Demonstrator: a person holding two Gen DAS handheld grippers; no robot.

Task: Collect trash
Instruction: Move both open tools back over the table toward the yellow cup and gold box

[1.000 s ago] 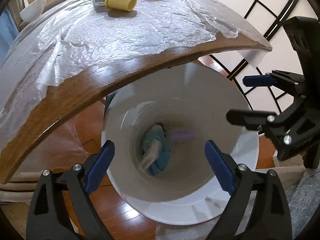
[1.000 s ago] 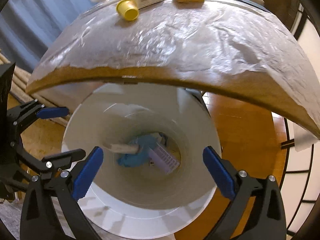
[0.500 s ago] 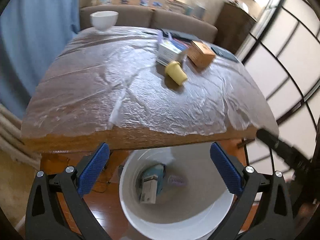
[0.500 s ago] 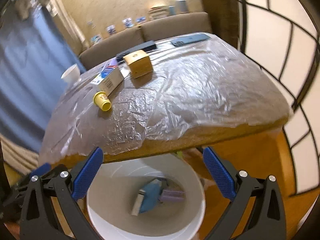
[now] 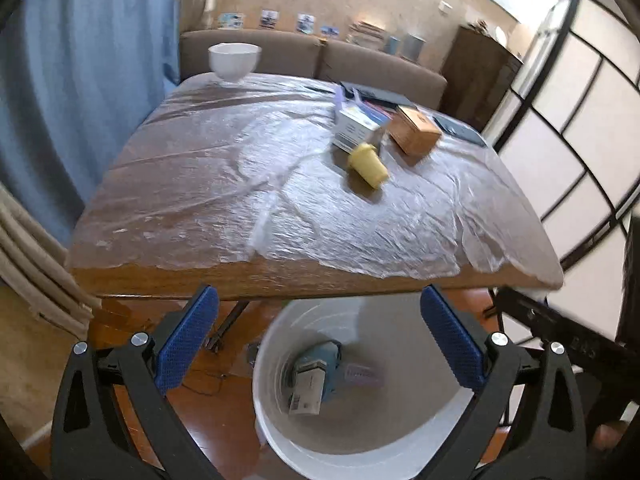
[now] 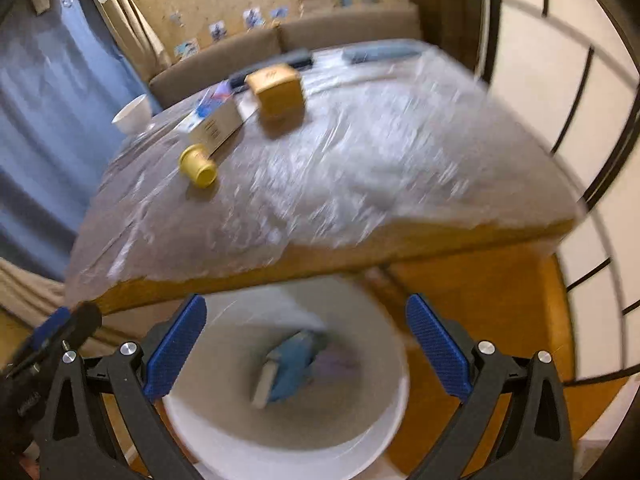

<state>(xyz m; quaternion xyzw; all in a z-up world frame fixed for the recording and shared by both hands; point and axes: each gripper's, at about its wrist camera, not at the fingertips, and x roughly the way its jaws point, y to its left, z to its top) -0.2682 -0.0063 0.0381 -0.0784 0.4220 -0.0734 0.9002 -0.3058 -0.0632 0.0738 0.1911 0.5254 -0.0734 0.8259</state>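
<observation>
I have both grippers hanging over the white bucket (image 5: 360, 432) on the floor below the table (image 5: 280, 280) edge, and both are empty: the left gripper (image 5: 320, 340) has its blue pads spread wide with nothing between them, and the right gripper (image 6: 306, 350) looks the same. What's left to collect sits on the plastic-covered tabletop, well apart from me — a yellow cup (image 5: 368, 164) lying on its side, touching a white carton (image 5: 354, 128), with a tan box (image 5: 416, 134) just beside them. I judge the cup light and thin-walled, likely to roll or buckle, so I'd pinch it across the body near the closed end rather than the rim. The cartons look stiff but light; I'd take the shorter faces. The film (image 5: 240, 184) underneath may be slippery and could drag. The right view is smeared, so the bucket's contents read only as a blue shape and something pale; dark flat items at the far edge I can't identify.
</observation>
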